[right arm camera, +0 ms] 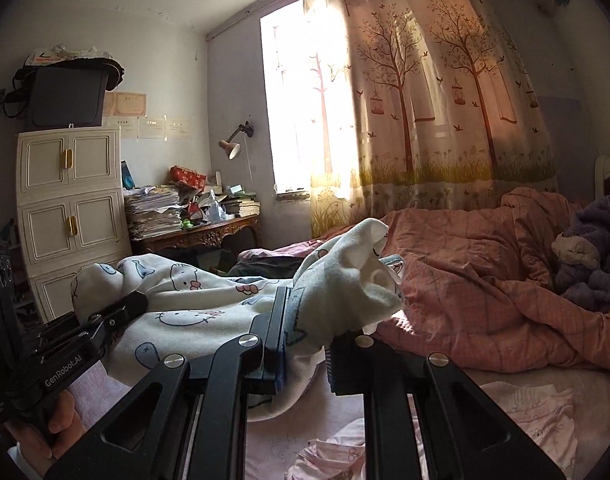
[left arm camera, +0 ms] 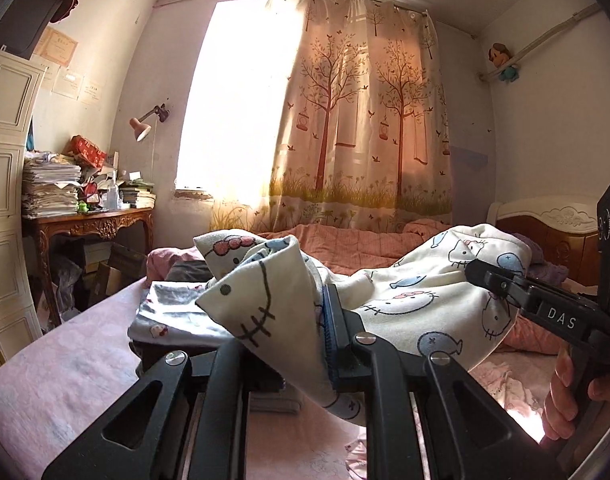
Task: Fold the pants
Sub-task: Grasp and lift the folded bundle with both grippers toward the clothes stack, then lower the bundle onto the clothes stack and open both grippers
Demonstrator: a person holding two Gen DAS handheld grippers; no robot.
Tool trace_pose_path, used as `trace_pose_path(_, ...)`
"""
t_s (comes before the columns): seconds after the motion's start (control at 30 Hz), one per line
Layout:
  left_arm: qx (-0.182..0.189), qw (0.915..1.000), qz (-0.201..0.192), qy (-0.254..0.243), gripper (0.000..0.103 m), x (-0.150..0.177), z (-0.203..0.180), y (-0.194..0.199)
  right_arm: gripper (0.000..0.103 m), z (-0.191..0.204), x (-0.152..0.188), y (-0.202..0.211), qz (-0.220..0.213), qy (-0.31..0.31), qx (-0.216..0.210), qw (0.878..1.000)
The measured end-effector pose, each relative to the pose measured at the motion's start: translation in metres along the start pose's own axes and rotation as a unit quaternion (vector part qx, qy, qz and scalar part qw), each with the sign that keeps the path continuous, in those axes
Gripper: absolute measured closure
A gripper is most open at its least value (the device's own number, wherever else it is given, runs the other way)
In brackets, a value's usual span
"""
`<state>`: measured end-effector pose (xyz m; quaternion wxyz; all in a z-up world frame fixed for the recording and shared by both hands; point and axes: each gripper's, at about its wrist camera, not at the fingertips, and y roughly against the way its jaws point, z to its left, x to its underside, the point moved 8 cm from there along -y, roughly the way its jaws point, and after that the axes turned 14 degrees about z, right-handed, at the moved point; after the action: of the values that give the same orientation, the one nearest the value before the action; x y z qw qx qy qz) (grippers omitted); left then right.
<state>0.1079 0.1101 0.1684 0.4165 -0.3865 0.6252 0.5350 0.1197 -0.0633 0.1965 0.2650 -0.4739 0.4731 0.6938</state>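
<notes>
Bright window (left arm camera: 241, 96) w/ tree-print curtain (left arm camera: 365, 120), cluttered wooden desk (left arm camera: 93, 220), cream cabinet (right arm camera: 71, 200), pink bed (right arm camera: 485, 280).

Your left gripper (left arm camera: 305, 320) points roughly level, its jaws nearly closed and clamped on a bunched edge of the pants (left arm camera: 405, 300). Your right gripper (right arm camera: 305, 340) does likewise at the pants' other end, jaws pinched on the cloth with a tuft sticking up beyond the tips. Seen from the left wrist, your right hand (left arm camera: 565, 392) wraps its handle below and right of the pants; from the right wrist, your left hand (right arm camera: 45, 424) grips its handle below and left of them. The two grippers sit near each other, side by side.
</notes>
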Motion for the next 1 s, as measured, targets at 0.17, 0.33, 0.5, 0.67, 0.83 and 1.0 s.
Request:
trace_pose_path(0.17, -0.013, 0.9989, -0.033, -0.031, 0.089, -0.051, 0.04, -0.035, 0.088, 0.013, -0.058, -0.068, 0.0, -0.004, -0.013, 1.0)
trace_pose_path(0.33, -0.04, 0.9983, -0.024, -0.035, 0.089, -0.065, 0.091, -0.097, 0.088, 0.028, -0.097, -0.142, -0.016, 0.011, -0.004, 1.0)
trace_pose_path(0.5, -0.068, 0.9963, -0.026, -0.047, 0.089, -0.038, 0.138, -0.158, 0.088, 0.044, -0.09, -0.225, -0.028, 0.018, -0.017, 0.999)
trace_pose_path(0.67, -0.124, 0.9883, 0.067, -0.058, 0.089, 0.025, 0.182, -0.252, 0.088, 0.047, -0.039, -0.324, 0.01, 0.017, 0.004, 1.0)
trace_pose_path(0.83, -0.071, 0.9957, 0.059, 0.013, 0.08, 0.056, 0.198, -0.256, 0.088, 0.032, 0.024, -0.383, 0.068, 0.004, 0.022, 0.997)
trace_pose_path(1.0, -0.113, 0.9926, 0.044, 0.001, 0.053, 0.05, 0.201, -0.243, 0.079, 0.024, 0.02, -0.37, 0.065, -0.005, 0.013, 0.998)
